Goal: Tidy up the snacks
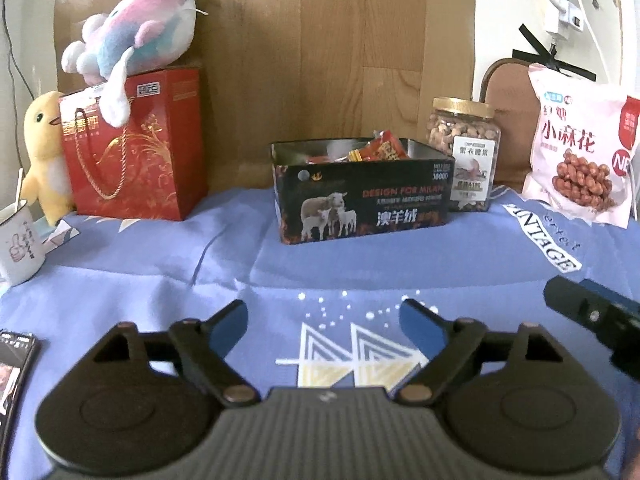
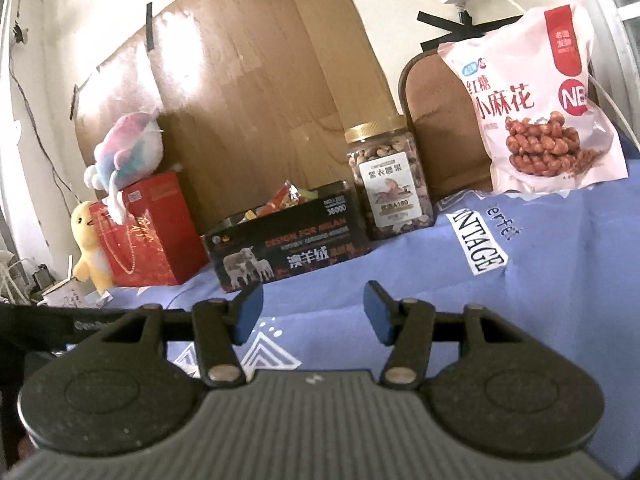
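Observation:
A black tin box (image 1: pixel 360 196) with sheep printed on its side stands on the blue cloth, with red and yellow snack packets (image 1: pixel 380 150) inside. It also shows in the right wrist view (image 2: pixel 286 248). A clear nut jar (image 1: pixel 466 152) with a gold lid stands right of the box, also in the right wrist view (image 2: pixel 390 184). A pink snack bag (image 1: pixel 580 148) leans at the far right, also in the right wrist view (image 2: pixel 536 104). My left gripper (image 1: pixel 324 320) is open and empty, low over the cloth in front of the box. My right gripper (image 2: pixel 312 312) is open and empty.
A red gift bag (image 1: pixel 136 144) with a plush dolphin (image 1: pixel 136 28) on it and a yellow plush duck (image 1: pixel 44 152) stand at the back left. A white mug (image 1: pixel 18 240) sits at the left edge. A wood-grain board (image 1: pixel 320 60) backs the table.

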### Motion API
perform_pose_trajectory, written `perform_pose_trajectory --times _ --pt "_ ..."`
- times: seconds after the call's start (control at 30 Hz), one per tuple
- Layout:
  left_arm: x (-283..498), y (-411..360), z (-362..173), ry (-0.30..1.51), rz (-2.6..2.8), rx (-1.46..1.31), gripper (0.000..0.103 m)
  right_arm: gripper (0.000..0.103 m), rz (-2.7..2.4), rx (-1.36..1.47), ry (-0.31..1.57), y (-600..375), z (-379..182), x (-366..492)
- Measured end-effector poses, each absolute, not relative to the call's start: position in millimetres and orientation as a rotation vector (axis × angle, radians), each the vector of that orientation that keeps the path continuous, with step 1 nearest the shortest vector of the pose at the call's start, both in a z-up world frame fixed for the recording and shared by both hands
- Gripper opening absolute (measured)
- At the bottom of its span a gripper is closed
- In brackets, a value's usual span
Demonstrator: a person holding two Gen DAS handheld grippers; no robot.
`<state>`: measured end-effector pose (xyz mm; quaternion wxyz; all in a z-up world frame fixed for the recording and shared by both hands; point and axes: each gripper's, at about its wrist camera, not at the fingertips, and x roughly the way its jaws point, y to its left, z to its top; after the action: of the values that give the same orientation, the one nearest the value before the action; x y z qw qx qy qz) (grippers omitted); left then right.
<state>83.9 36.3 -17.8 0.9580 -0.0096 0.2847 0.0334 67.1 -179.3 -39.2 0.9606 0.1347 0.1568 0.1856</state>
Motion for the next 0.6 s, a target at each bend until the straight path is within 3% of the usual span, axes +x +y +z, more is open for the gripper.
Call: perform_pose_trajectory --times 0.13,0.2,0.27,0.6 --pt "79.7 31.3 -24.1 0.595 0.062 -0.021 0.088 0.064 0.374 0.276 0.314 -180.8 -40.0 61.2" --pt "77.9 29.3 -26.0 0.591 0.066 -0.01 0.099 0.065 0.374 0.284 0.32 -182.1 -40.7 61.2" --pt "75.7 27.0 -26.8 0.581 0.077 0.002 0.103 0.065 0.373 0.293 0.325 -182.6 -41.2 61.6" --pt "75.3 23.5 -32.5 0.635 0.107 0.029 0.103 0.067 0.389 0.3 0.344 -182.6 -41.7 63.4"
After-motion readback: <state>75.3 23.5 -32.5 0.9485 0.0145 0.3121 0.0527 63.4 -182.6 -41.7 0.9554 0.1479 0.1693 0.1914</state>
